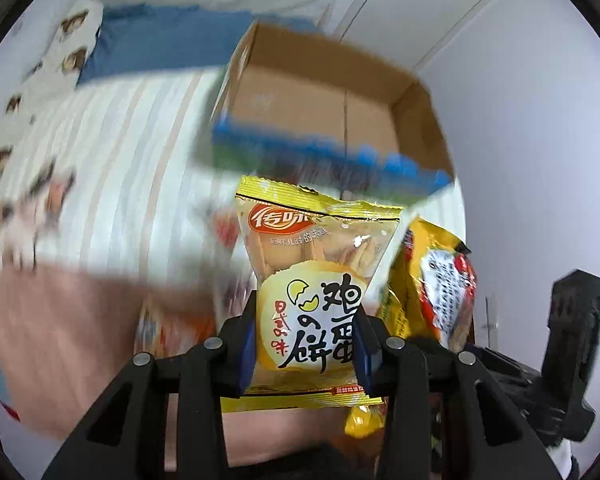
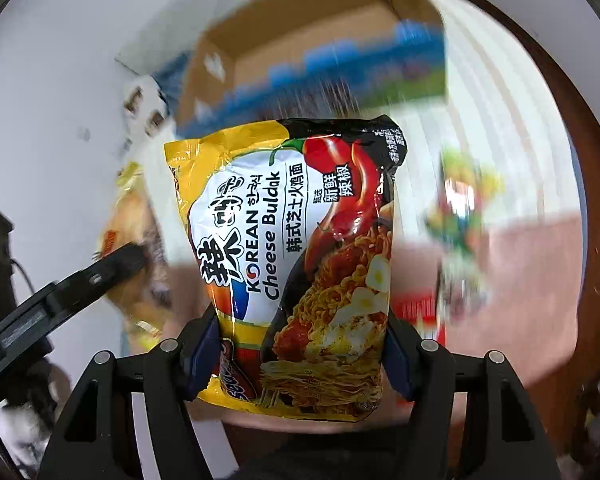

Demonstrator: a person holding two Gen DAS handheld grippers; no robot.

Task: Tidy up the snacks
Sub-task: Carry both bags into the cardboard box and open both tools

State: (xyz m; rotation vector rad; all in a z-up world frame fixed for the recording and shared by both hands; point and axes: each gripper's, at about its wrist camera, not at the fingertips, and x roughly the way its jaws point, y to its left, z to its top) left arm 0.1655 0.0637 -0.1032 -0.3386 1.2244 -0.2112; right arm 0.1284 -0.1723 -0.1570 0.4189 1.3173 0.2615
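Note:
My left gripper [image 1: 306, 344] is shut on a yellow egg-biscuit packet [image 1: 320, 248], its blue pads pressing both sides of the lower half. The packet hangs in the air in front of an open cardboard box [image 1: 312, 92]. My right gripper [image 2: 300, 348] is shut on a yellow and black Korean cheese noodle packet [image 2: 292, 240], held upright. The same box [image 2: 300, 40] lies beyond it, its inside bare brown cardboard. The noodle packet [image 1: 440, 292] shows just right of the biscuit packet. The biscuit packet [image 2: 128, 216] appears at left.
The box has a blue and green printed front and rests on a striped bedsheet [image 1: 112, 152] with a pink cover [image 1: 80, 328] nearer me. More blurred snack packets [image 2: 460, 208] lie on the bed to the right. A patterned pillow [image 1: 60, 60] and white cupboard doors [image 1: 420, 8] are behind.

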